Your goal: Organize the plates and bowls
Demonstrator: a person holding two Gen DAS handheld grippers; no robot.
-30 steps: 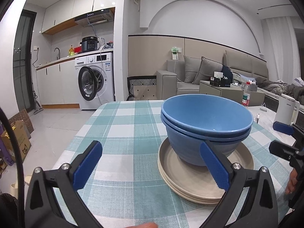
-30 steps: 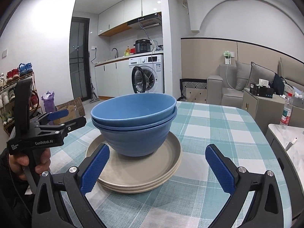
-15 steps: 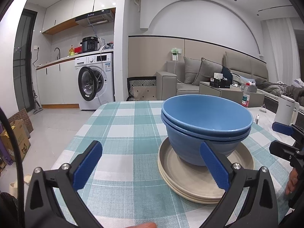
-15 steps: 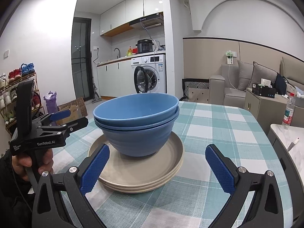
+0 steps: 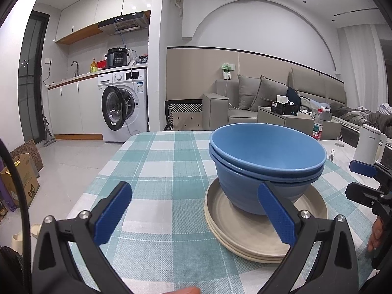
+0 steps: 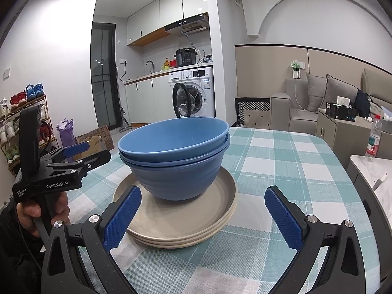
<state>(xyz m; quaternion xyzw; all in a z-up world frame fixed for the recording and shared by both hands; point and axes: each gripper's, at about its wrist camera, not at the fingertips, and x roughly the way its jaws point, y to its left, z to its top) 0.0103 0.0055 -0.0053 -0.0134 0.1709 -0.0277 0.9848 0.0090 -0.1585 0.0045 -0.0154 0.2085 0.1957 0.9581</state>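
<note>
Two nested blue bowls [image 5: 267,164] [image 6: 176,161] stand on a stack of beige plates [image 5: 240,235] [image 6: 196,225] on the table with the teal checked cloth [image 5: 156,171] [image 6: 276,161]. My left gripper [image 5: 196,210] is open and empty, just left of and in front of the stack; its right finger overlaps the bowls in the view. My right gripper [image 6: 203,210] is open and empty, in front of the plates, not touching them. Each gripper shows in the other's view, left [image 6: 73,154] and right [image 5: 362,171].
A white kettle [image 5: 370,144] and a plastic bottle [image 5: 317,127] stand off the table's right side. A washing machine [image 5: 125,105], kitchen counter, sofa [image 5: 257,98] and cardboard boxes [image 5: 22,178] on the floor lie beyond the table.
Almost nothing moved. The right gripper has shifted very slightly; bowls and plates stay put.
</note>
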